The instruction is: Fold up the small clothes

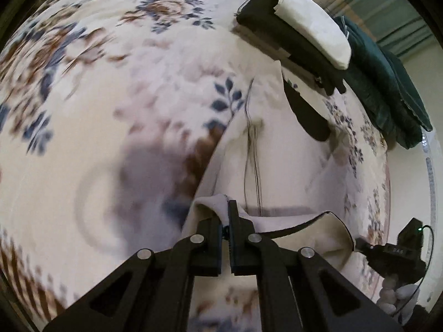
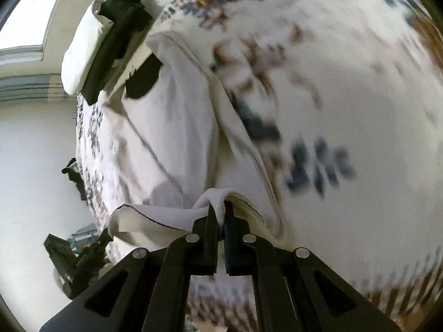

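— What does the left wrist camera show?
— The left gripper [image 1: 227, 215] with its jaws together, clamped on a bunched corner of a white garment [image 1: 279, 149]. The cloth runs from the pinch out across a floral bedspread [image 1: 116, 83] toward its right-hand edge, with a dark patch on the fabric's far end.

— And the other tool?
— The right gripper [image 2: 218, 215] is likewise pressed tight on a fold of the same white garment [image 2: 177, 127]. The hem between the two pinches sags in a shallow curve.

— Where are the finished pieces?
— A folded stack [image 1: 301, 27], a white item on a black one, sits at the bedspread's far right edge beside dark green cloth [image 1: 387, 91]. From the right wrist the stack [image 2: 102, 47] appears at the far left edge.

— Anything else?
— The bedspread's pattern is smeared by blur in both views
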Tool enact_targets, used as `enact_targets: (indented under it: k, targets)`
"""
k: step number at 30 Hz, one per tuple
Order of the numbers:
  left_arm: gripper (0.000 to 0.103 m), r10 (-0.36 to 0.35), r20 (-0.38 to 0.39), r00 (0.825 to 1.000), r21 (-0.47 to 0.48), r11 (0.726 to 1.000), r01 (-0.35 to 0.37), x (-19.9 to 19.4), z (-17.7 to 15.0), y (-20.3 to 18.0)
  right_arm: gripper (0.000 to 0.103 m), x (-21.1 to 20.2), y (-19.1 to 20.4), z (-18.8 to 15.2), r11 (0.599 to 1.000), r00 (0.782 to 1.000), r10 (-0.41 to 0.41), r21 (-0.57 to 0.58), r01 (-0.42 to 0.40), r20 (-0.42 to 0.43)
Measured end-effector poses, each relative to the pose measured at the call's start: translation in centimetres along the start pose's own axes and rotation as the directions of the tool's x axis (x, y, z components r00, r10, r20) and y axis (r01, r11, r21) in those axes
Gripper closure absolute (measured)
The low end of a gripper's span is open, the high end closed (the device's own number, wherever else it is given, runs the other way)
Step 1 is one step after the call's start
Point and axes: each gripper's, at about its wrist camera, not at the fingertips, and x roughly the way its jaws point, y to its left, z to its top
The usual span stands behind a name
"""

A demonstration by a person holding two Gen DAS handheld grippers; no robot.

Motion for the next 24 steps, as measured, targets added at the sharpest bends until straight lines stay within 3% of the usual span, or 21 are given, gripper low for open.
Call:
enact_targets:
  k: [5, 6, 7, 8, 9, 10, 14, 20, 21, 22, 23, 24]
  targets:
    - [0.098, -0.029, -0.077, 0.997, -0.06, 0.998, 0.025, 2.7, 3.2, 1.0, 0.099, 1.8, 0.5, 4.5, 0.999, 1.0, 0.003, 0.034, -0.004, 0.022]
    - [0.088, -0.031, -0.087, 0.996, -0.079, 0.997, 0.024, 2.8, 3.5, 1.3, 0.097, 1.9, 0.5, 5.0, 0.999, 1.0, 0.019, 0.045, -0.02, 0.019]
    - [0.069, -0.032, -0.092, 0.995, -0.095, 0.995, 0.023, 2.6, 3.7, 1.7, 0.087, 1.8, 0.4, 5.2, 0.998, 0.999, 0.034, 0.049, -0.034, 0.019]
    - [0.06, -0.045, -0.083, 0.996, -0.109, 0.993, 0.036, 2.2, 3.8, 2.1, 0.075, 1.5, 0.5, 5.5, 0.998, 0.999, 0.044, 0.045, -0.045, 0.026]
    - [0.047, -0.057, -0.062, 0.996, -0.127, 0.991, 0.048, 1.8, 3.8, 2.6, 0.05, 1.0, 0.4, 5.5, 0.998, 0.998, 0.042, 0.039, -0.043, 0.039]
    - [0.044, -0.065, -0.039, 0.997, -0.146, 0.988, 0.059, 1.3, 3.7, 3.1, 0.038, 0.4, 0.3, 5.6, 0.999, 0.998, 0.035, 0.029, -0.037, 0.061]
    - [0.044, -0.052, -0.052, 0.997, -0.142, 0.989, 0.044, 1.9, 3.8, 4.0, 0.038, -1.2, 0.3, 6.1, 1.0, 0.994, -0.003, -0.026, 0.006, 0.111]
    - [0.047, 0.027, -0.086, 0.996, -0.008, 1.0, -0.028, 5.4, 4.4, 2.0, 0.038, 1.4, 0.7, 7.0, 0.991, 0.999, -0.05, -0.125, 0.05, 0.004]
    - [0.067, 0.034, -0.081, 0.996, 0.005, 0.999, -0.034, 5.6, 4.4, 1.8, 0.039, 1.9, 1.1, 7.0, 0.987, 0.998, -0.063, -0.146, 0.063, 0.004]
    - [0.097, 0.031, -0.083, 0.996, 0.024, 0.999, -0.03, 5.9, 4.5, 1.4, 0.052, 2.2, 1.3, 6.9, 0.984, 0.997, -0.072, -0.163, 0.072, 0.01]
    - [0.099, 0.034, -0.086, 0.996, 0.043, 0.999, -0.031, 6.1, 4.6, 1.0, 0.068, 2.5, 1.7, 6.7, 0.979, 0.997, -0.079, -0.189, 0.081, 0.019]
    - [0.099, 0.037, -0.078, 0.996, 0.054, 0.998, -0.033, 6.1, 4.6, 0.8, 0.098, 2.9, 1.9, 6.5, 0.974, 0.995, -0.094, -0.204, 0.097, 0.02]
